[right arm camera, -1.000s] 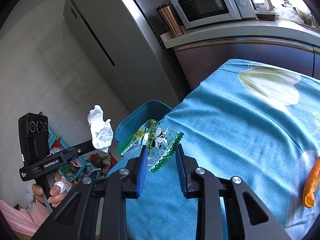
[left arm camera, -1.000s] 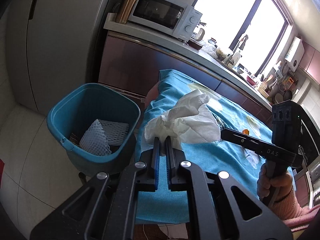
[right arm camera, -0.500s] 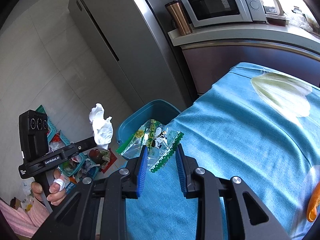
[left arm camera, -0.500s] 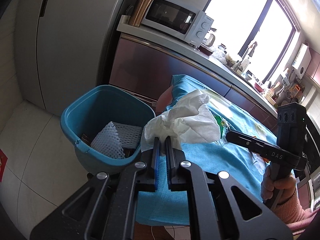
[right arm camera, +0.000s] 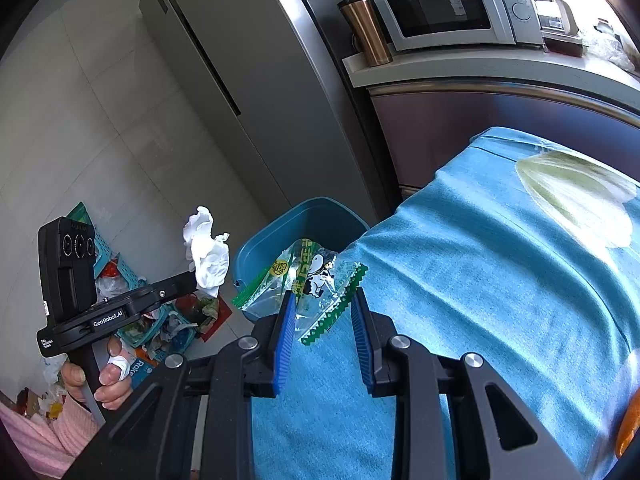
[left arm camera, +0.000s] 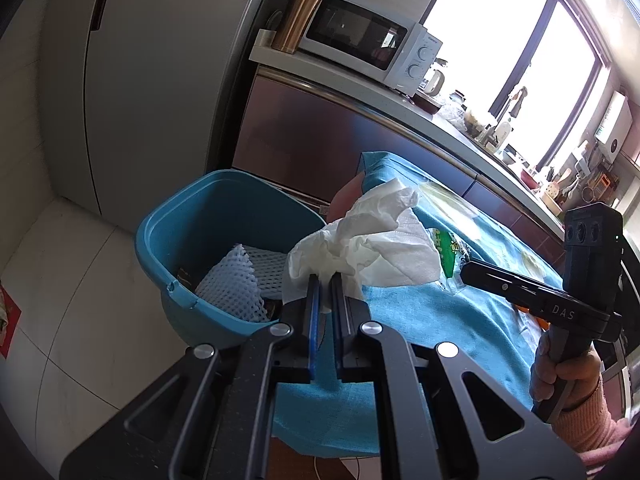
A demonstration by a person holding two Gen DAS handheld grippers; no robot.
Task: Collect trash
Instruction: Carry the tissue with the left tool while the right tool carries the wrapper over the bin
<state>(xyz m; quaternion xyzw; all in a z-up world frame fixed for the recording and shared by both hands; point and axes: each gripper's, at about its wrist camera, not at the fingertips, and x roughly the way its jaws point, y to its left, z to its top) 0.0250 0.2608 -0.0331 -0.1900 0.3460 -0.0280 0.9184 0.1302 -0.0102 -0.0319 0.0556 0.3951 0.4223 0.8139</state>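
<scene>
Both claws' trash (left arm camera: 368, 240) points toward bin (left arm camera: 208, 216).

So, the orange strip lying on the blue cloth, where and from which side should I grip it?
Probably across its narrow width, near the visible middle of the orange strip, coming from above: it lies flat and long on the blue cloth. Part is out of frame.
</scene>
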